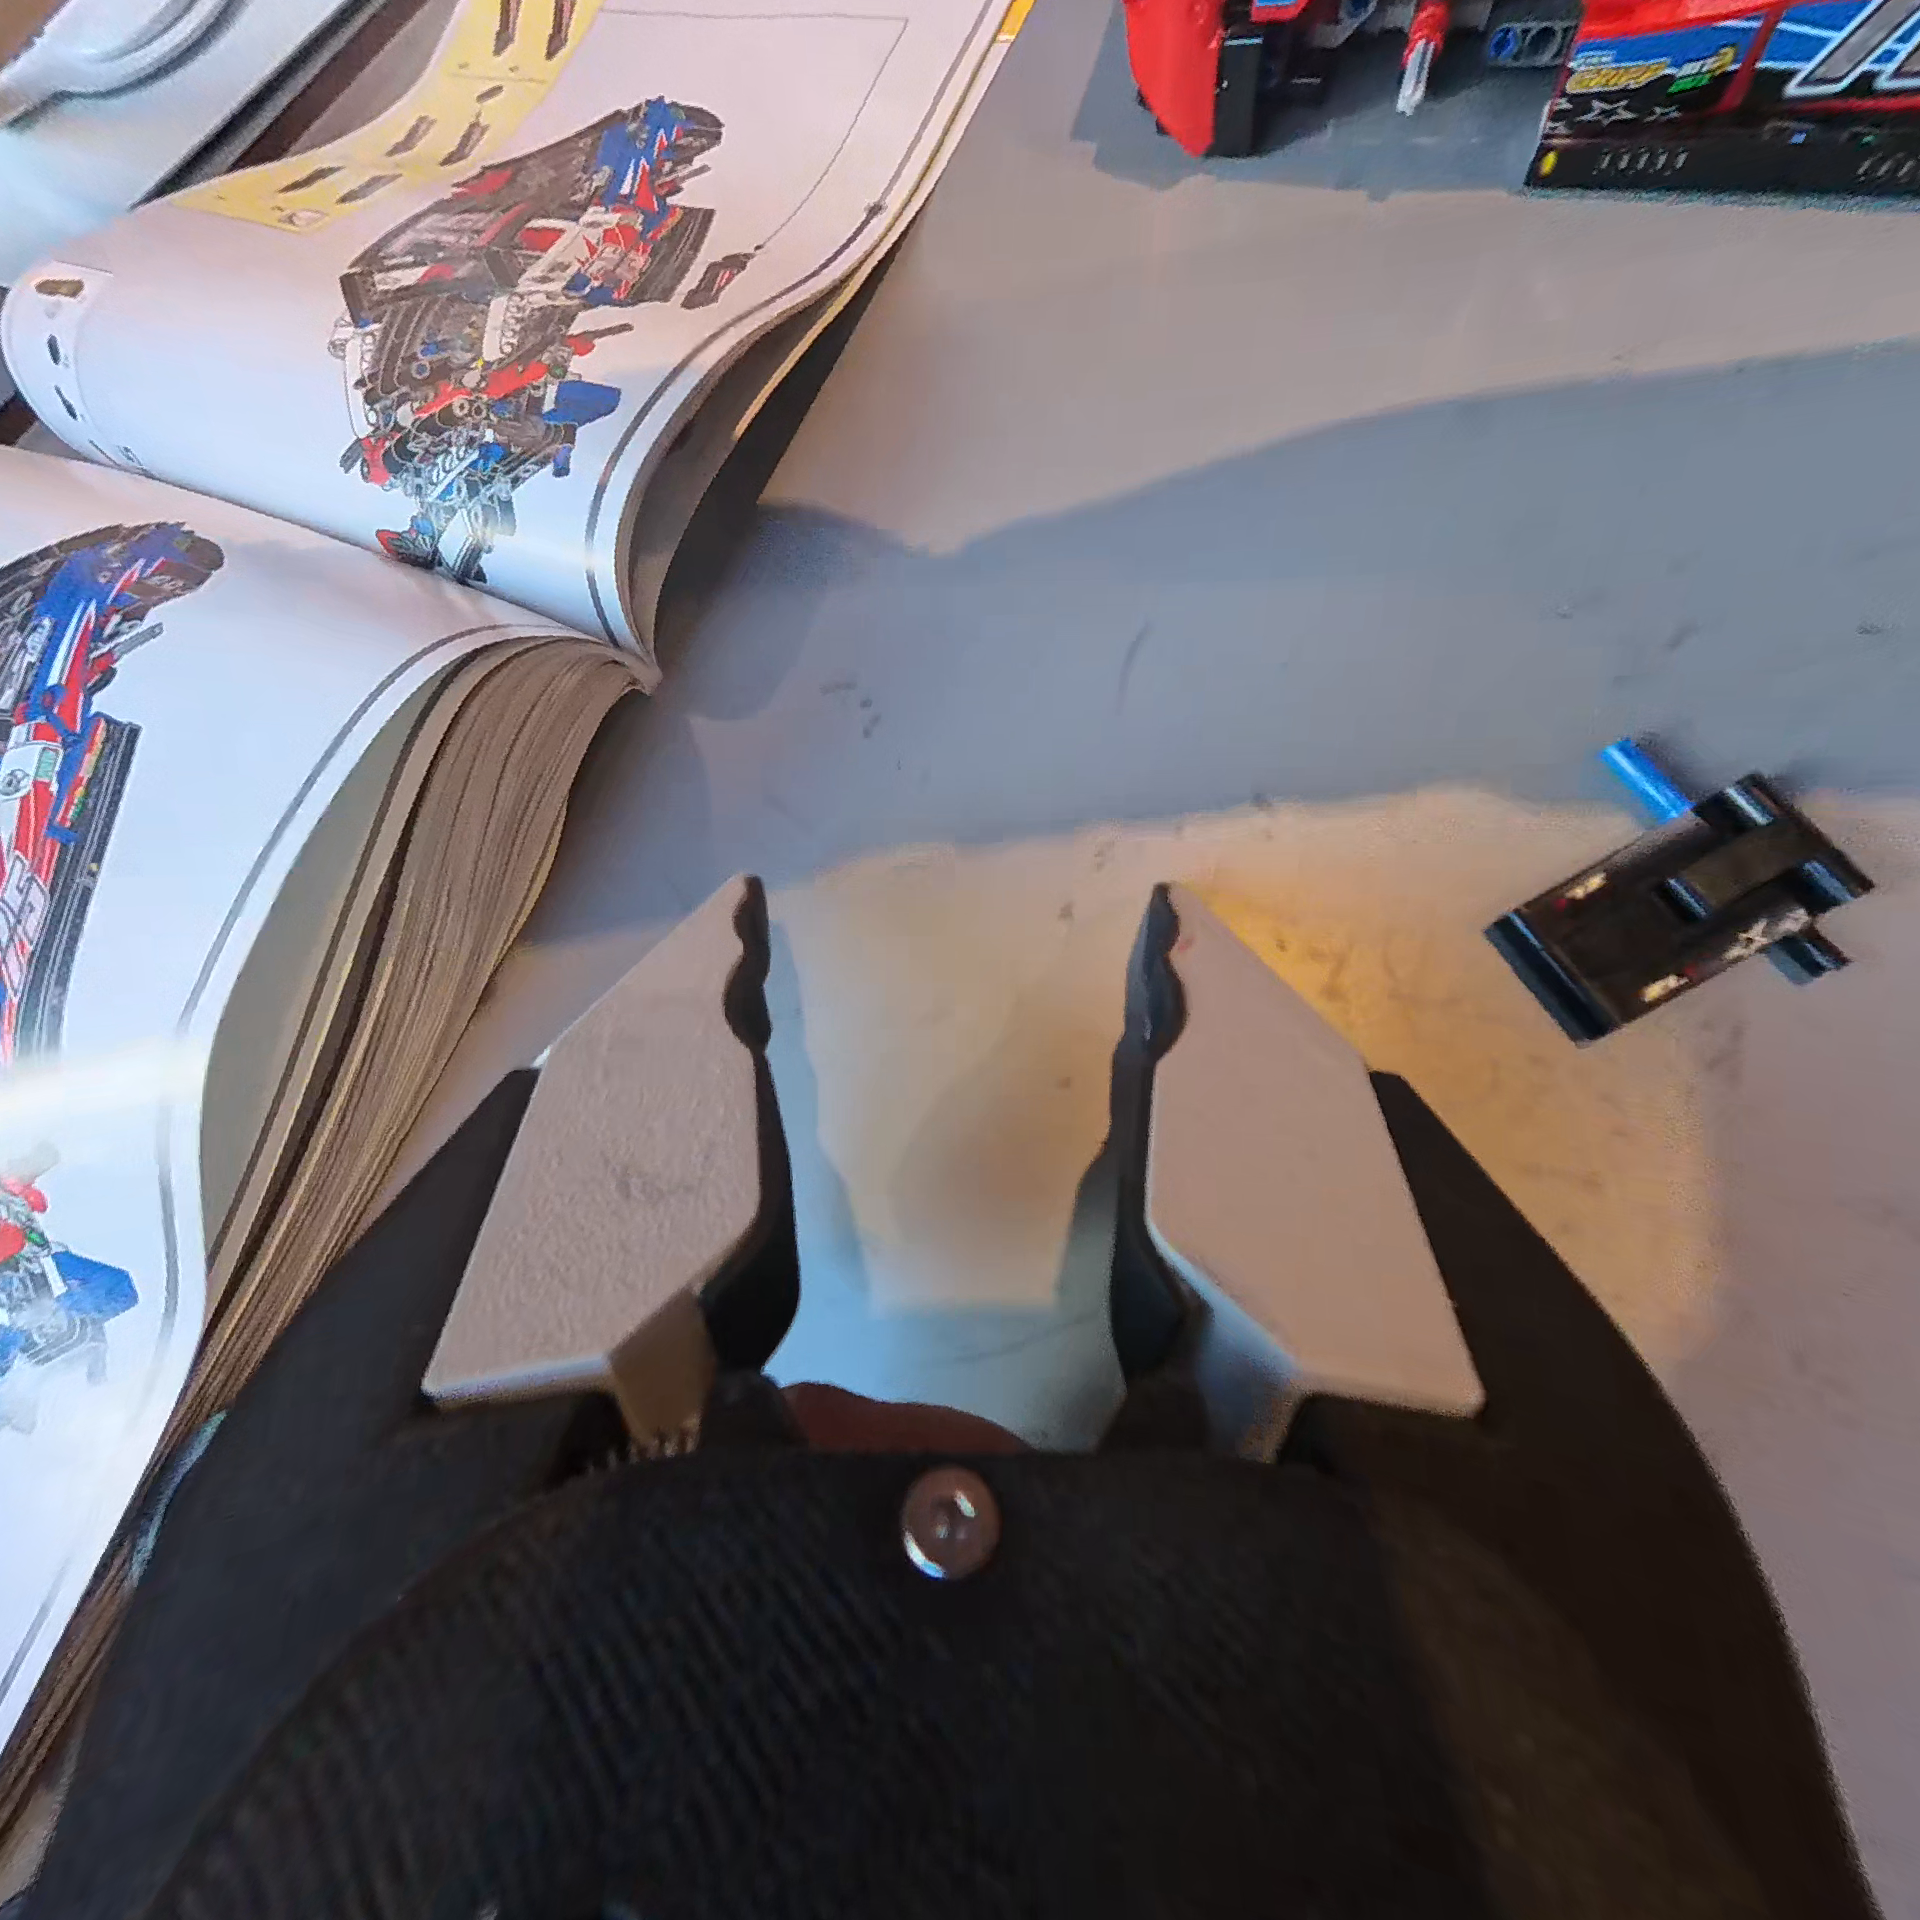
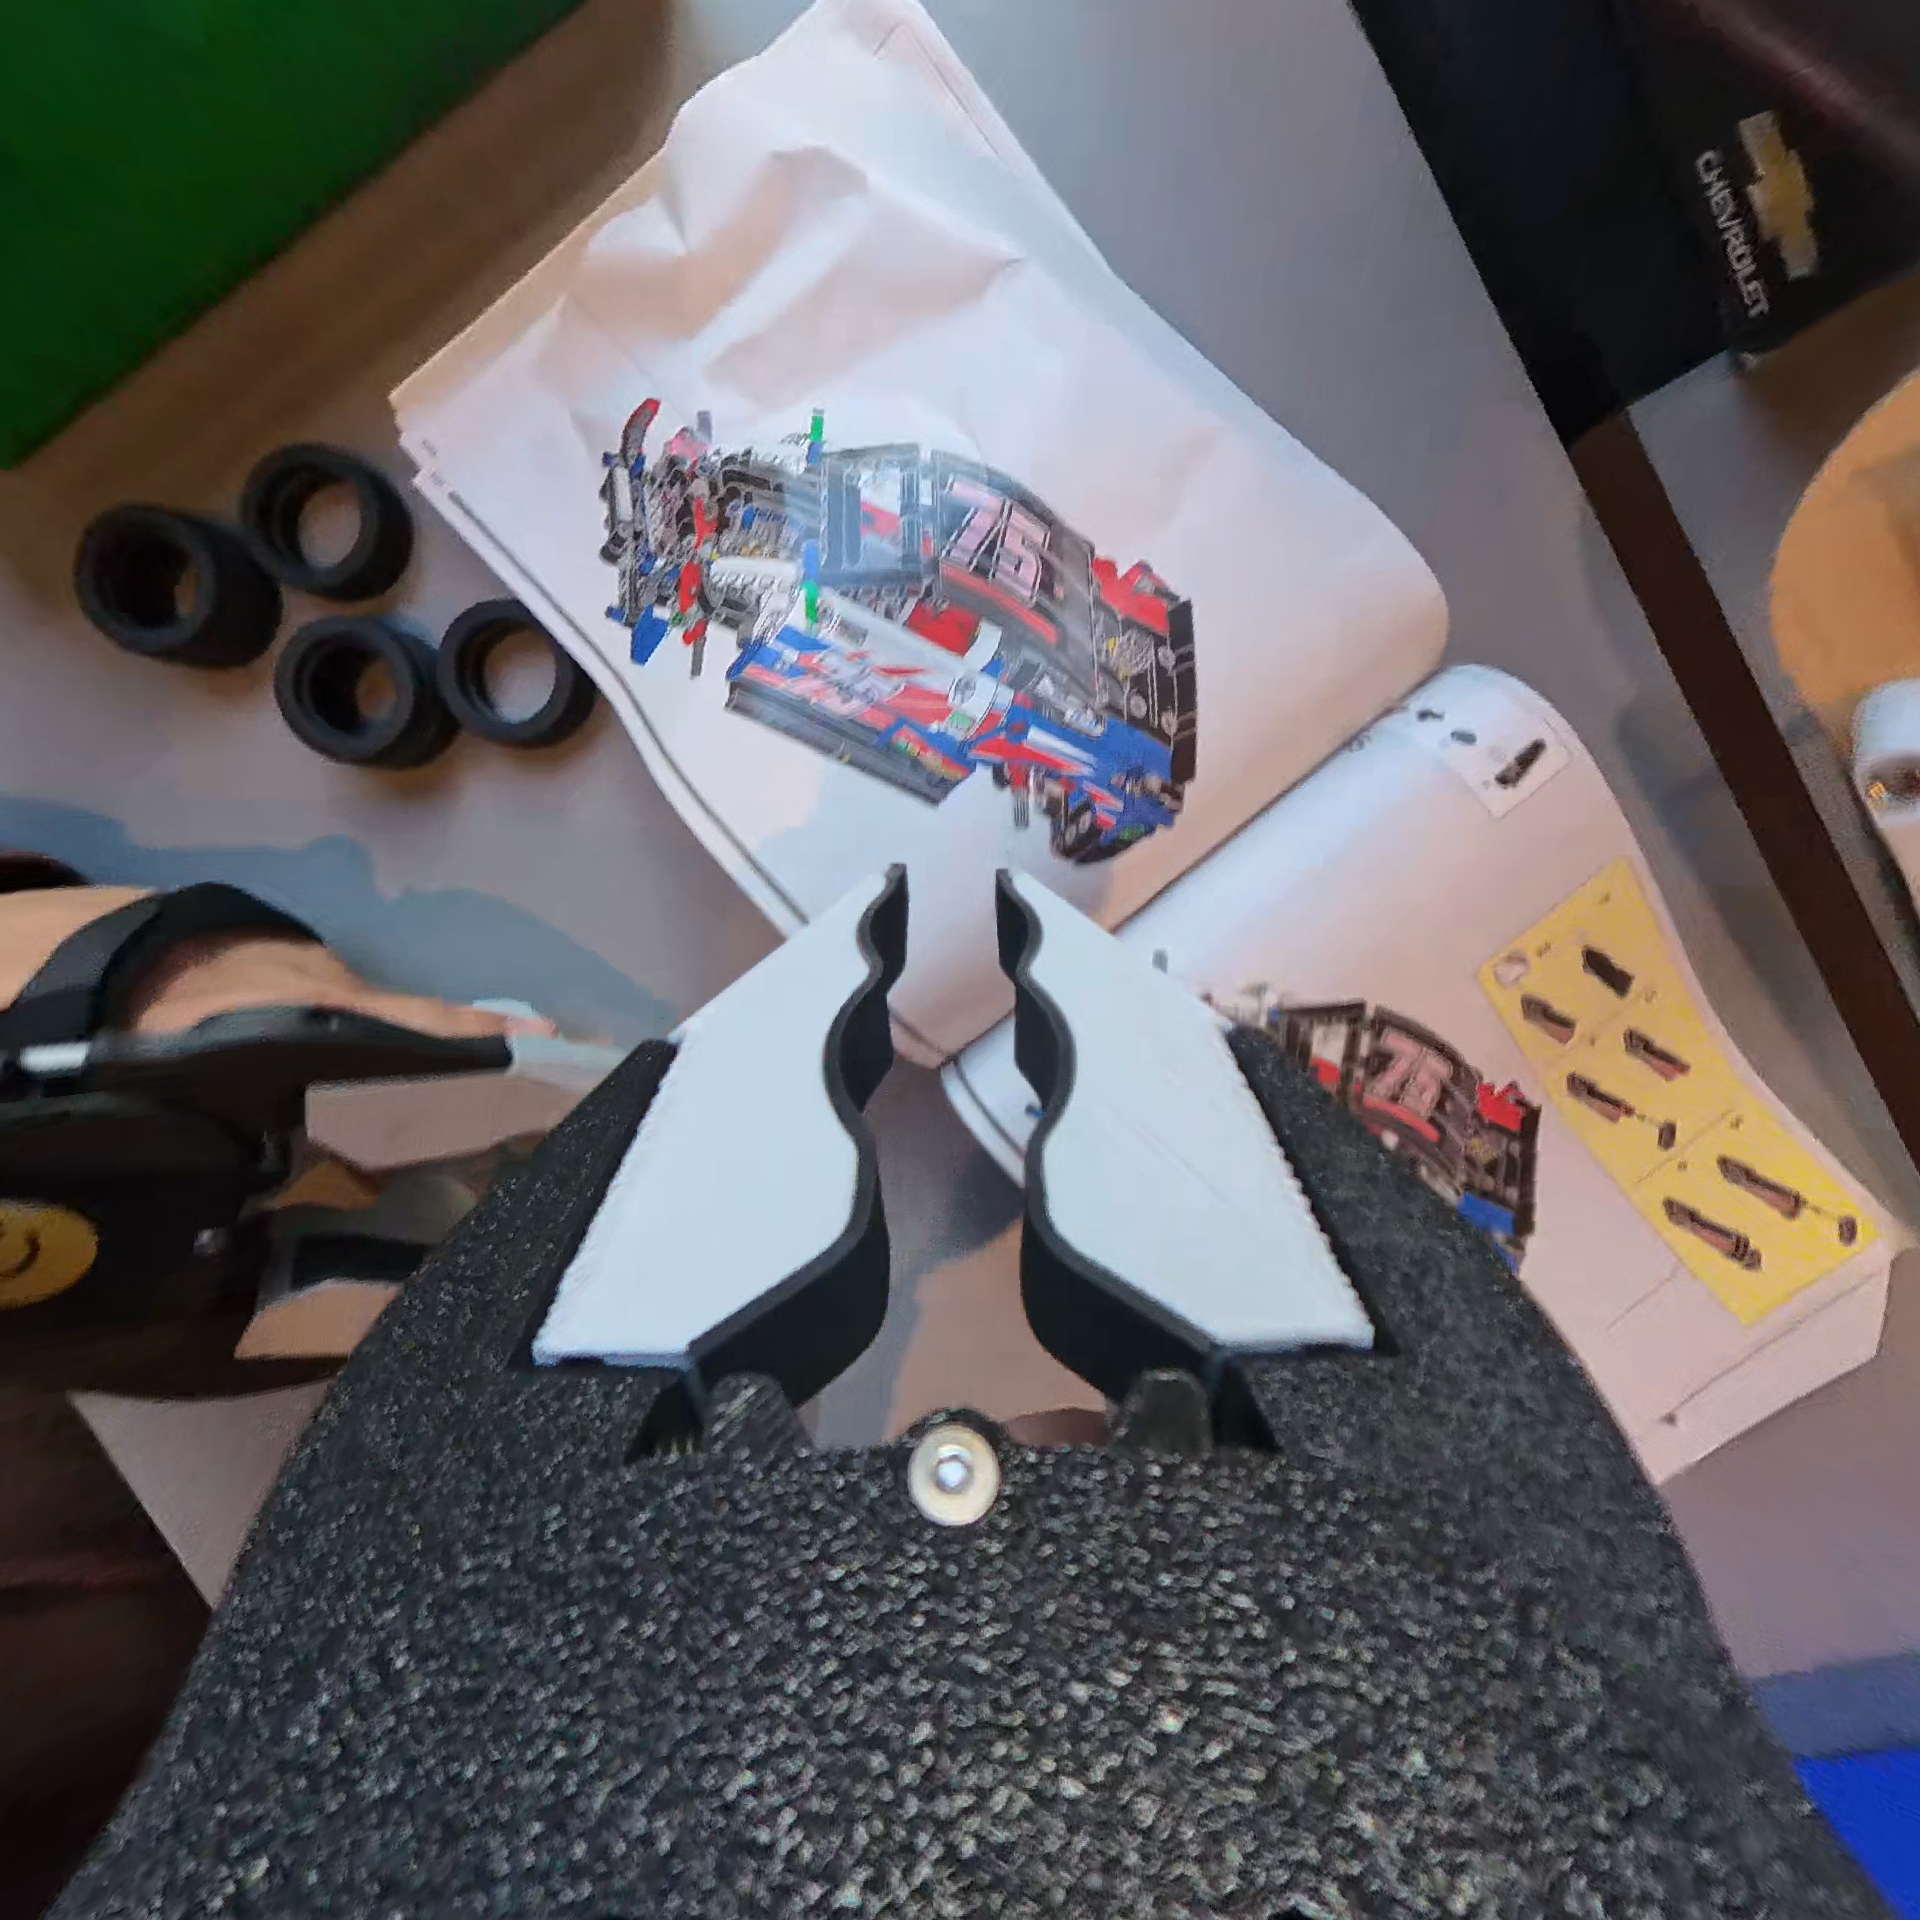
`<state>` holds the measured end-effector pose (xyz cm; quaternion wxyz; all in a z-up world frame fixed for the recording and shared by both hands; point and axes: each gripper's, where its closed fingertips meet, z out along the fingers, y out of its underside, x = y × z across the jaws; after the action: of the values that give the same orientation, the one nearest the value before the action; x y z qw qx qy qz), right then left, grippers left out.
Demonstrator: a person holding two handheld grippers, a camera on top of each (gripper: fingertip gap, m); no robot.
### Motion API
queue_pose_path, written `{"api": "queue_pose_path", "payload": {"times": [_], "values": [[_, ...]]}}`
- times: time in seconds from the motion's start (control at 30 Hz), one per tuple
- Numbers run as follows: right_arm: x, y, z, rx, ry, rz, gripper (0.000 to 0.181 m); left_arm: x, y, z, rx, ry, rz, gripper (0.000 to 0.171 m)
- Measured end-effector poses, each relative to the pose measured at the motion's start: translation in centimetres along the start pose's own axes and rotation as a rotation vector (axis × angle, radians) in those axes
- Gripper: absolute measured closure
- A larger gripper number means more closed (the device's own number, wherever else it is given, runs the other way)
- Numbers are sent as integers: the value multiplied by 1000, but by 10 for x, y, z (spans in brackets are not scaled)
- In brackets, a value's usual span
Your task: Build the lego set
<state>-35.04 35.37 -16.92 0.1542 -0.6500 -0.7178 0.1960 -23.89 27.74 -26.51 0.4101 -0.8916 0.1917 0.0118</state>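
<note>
We judge the build to be well along but unfinished. The red, blue and black car model stands at the far edge of the table, partly cut off by the frame, so we cannot tell how complete it is. A small black sub-assembly with a blue pin lies loose to the right of our left tongs, and four black tyres wait unmounted beside the open instruction booklet. Both are still to be fitted, we think.

Our left tongs hang wide apart and empty over bare table. Our right tongs hang above the booklet, empty, with only a narrow gap between their tips.

There is open room between booklet and sub-assembly. The booklet's thick spine bounds the left, and a dark table edge runs along the right.
</note>
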Motion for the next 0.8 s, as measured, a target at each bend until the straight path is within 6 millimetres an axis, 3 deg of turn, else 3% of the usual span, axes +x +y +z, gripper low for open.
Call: {"api": "queue_pose_path", "payload": {"times": [0.17,0.27,0.37,0.5,0.6,0.7,0.8], "values": [[-28,53,-39,131,-1,46,158,-2,1,0,-7,5,-22,100],[-43,95,-44,160,35,79,151,0,1,0,-4,9,-19,102],[-37,115,-44,195,133,110,150,2,-2,-1,5,8,-24,101],[-35,97,-44,292,67,198,152,12,-21,-12,107,39,-31,102],[-38,71,-29,296,19,155,147,18,-34,-19,181,56,-23,105],[-33,32,2,295,37,93,146,21,-39,-23,214,71,-37,107],[-30,-2,48,265,5,97,146,26,-42,-26,233,105,-58,107]]}}
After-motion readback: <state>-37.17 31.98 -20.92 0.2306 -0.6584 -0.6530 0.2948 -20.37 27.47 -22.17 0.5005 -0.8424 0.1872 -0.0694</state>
